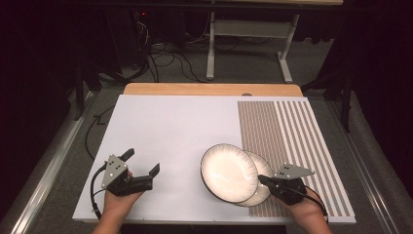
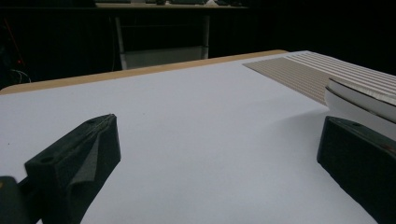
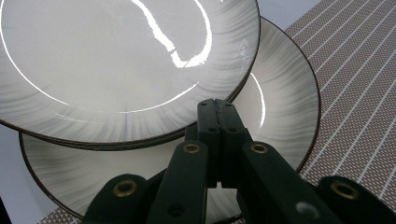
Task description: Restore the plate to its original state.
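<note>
Two plates (image 1: 229, 173) overlap at five o'clock on the table (image 1: 170, 126); our right gripper (image 1: 263, 179) is pinched together over the lower plate's rim, our left gripper (image 1: 141, 163) spread wide, empty.

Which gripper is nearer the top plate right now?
Right. The right gripper is shut at the top plate edge, over the lower plate; the left gripper sits open, well off to its left.

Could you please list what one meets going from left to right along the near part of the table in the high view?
Left gripper → upper plate → lower plate → right gripper, jaws shut over the lower plate.
</note>
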The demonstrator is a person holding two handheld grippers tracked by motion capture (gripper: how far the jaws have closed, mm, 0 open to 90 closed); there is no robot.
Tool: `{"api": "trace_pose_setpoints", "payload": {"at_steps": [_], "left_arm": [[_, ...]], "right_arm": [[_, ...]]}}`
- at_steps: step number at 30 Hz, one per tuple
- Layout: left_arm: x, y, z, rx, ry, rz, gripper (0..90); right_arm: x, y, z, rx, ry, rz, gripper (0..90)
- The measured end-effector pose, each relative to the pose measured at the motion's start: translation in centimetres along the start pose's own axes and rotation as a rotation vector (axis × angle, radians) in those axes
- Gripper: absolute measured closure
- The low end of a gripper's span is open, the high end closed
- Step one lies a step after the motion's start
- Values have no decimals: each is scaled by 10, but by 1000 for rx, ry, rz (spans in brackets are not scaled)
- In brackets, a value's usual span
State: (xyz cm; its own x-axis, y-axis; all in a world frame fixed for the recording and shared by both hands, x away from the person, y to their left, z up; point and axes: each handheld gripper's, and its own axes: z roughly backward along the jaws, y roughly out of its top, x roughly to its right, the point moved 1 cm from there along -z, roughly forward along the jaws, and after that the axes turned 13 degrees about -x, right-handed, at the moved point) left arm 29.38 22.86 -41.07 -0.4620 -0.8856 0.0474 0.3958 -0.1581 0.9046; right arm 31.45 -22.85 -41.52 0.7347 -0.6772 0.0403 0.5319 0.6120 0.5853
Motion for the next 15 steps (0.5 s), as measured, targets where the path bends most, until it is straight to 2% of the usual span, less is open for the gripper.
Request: {"api": "trace_pose_setpoints", "payload": {"at_steps": [7,15], "left_arm": [[-1,0,0,8,-21,23,1],[-1,1,2,24,-28,20,1]], "right_arm": [[0,0,0,2,1,4,900],[0,0,0,3,2,4,900]]}}
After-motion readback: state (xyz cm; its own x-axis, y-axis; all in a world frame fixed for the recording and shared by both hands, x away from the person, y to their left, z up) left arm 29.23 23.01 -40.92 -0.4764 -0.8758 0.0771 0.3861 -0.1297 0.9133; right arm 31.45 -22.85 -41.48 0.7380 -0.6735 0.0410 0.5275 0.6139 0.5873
